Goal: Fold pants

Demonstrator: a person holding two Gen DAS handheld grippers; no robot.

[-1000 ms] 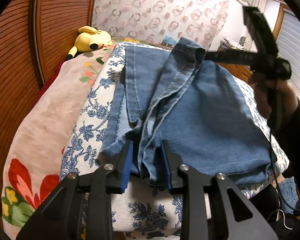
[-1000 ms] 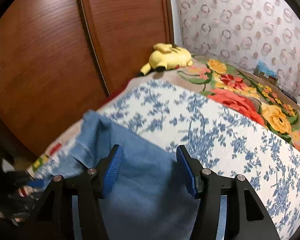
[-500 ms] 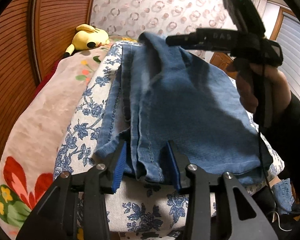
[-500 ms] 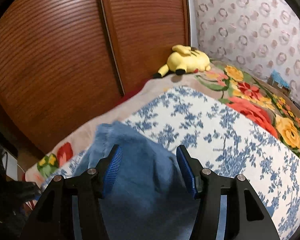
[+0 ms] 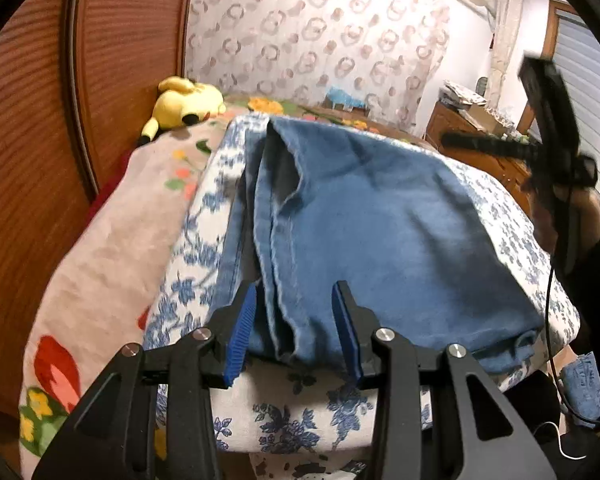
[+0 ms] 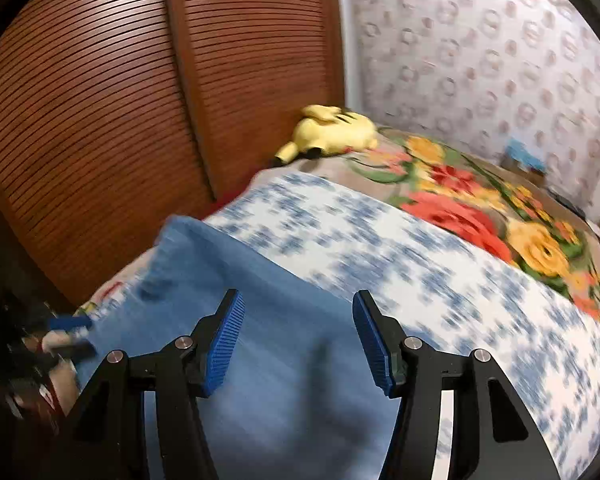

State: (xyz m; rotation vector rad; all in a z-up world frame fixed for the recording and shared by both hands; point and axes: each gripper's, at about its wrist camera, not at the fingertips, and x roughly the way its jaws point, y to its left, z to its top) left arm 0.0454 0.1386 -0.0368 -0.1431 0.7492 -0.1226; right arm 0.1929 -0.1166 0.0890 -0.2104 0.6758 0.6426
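I see the blue denim pants [image 5: 380,232] folded over on themselves, lying flat on the blue-floral sheet [image 5: 188,264] of the bed, with layered hems bunched at the near edge. My left gripper [image 5: 294,330] stands partly open around those hems; its pads do not press the cloth. My right gripper [image 6: 298,340] hangs wide open above the denim, gripping nothing. A yellow plush toy [image 5: 186,102] lies well apart, by the wooden slatted door [image 6: 140,100].

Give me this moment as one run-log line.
stage: fold laid | blue denim pants folded on blue-floral white cover | left gripper jaws open around hem | right gripper jaws open, empty
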